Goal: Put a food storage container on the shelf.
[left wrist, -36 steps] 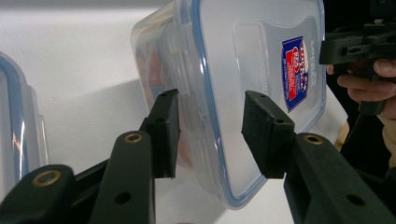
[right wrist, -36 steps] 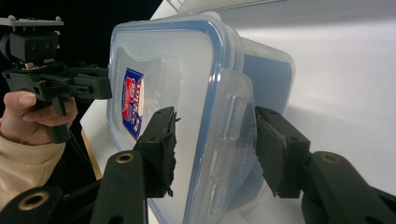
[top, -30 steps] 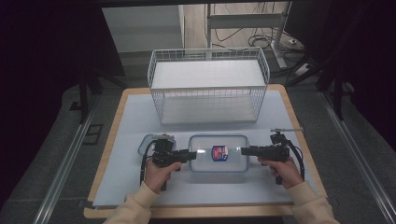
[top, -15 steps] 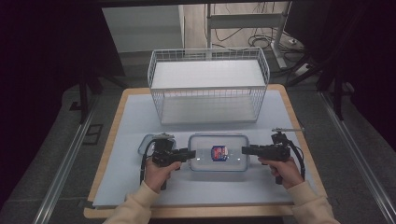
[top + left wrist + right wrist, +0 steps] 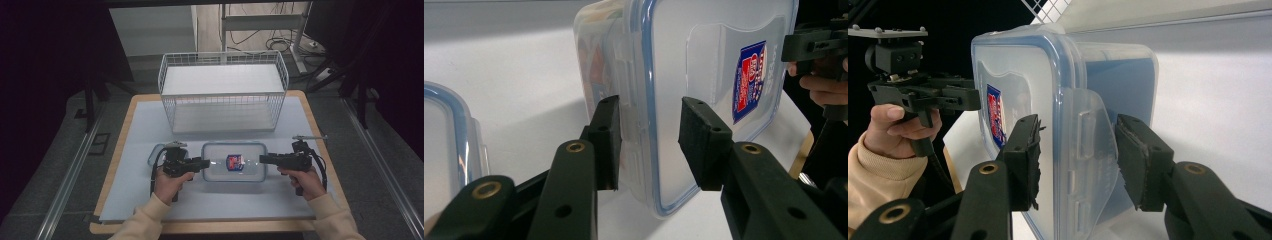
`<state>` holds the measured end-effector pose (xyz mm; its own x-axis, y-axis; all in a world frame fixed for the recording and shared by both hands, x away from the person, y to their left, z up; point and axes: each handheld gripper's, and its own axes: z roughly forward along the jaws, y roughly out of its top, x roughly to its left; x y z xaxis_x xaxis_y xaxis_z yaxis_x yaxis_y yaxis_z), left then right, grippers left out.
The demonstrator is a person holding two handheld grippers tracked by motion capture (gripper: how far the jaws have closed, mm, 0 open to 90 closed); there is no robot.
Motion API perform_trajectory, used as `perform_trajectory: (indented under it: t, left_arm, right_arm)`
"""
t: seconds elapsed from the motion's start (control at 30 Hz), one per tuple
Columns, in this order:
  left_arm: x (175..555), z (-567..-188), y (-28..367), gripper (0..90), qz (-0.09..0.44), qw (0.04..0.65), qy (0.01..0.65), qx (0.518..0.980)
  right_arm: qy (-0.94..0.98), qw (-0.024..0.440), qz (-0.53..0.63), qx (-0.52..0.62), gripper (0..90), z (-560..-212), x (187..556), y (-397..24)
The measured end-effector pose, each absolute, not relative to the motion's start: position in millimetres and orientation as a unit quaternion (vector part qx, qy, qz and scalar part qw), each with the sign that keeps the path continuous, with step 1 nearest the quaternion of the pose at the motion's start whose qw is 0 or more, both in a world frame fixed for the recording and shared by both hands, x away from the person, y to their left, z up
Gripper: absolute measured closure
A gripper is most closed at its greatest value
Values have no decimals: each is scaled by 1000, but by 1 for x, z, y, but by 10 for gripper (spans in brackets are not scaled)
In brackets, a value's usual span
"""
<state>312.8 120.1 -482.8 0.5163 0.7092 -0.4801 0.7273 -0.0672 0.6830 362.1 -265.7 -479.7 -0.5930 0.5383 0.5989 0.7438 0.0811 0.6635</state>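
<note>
Two grippers flank a clear box (image 5: 233,161) that sits just in front of the wire basket (image 5: 223,92), on the same white mat (image 5: 135,130). The left gripper (image 5: 206,162) has its jaws spread wide around the latch flap (image 5: 631,107) at the box's left end, one pad close to or touching the flap and the other standing off the lid. The right gripper (image 5: 263,159) is likewise parted around the opposite flap (image 5: 1087,150), with a gap showing on both sides. Neither is clamped on anything yet.

A judgement on risk: if the jaws close unevenly, the pad nearer the flap could push the light box sideways across the smooth mat before the other pad bites. Should one side grip first and pull, the box may twist or tip toward that hand. The flaps are thin and slick, so a shallow bite could slip off. A second lidded box (image 5: 156,155) lies just left of the left gripper, close enough that its cable or hand could knock it
</note>
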Motion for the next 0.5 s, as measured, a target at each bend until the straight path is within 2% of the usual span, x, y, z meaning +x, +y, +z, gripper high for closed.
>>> perform_trajectory:
  t: [0.5]
  left_arm:
    - [309, -459, 122, 625, 15, 489, 472, 733]
  right_arm:
    - [-720, 97, -539, -427, 536, -463, 364, -267]
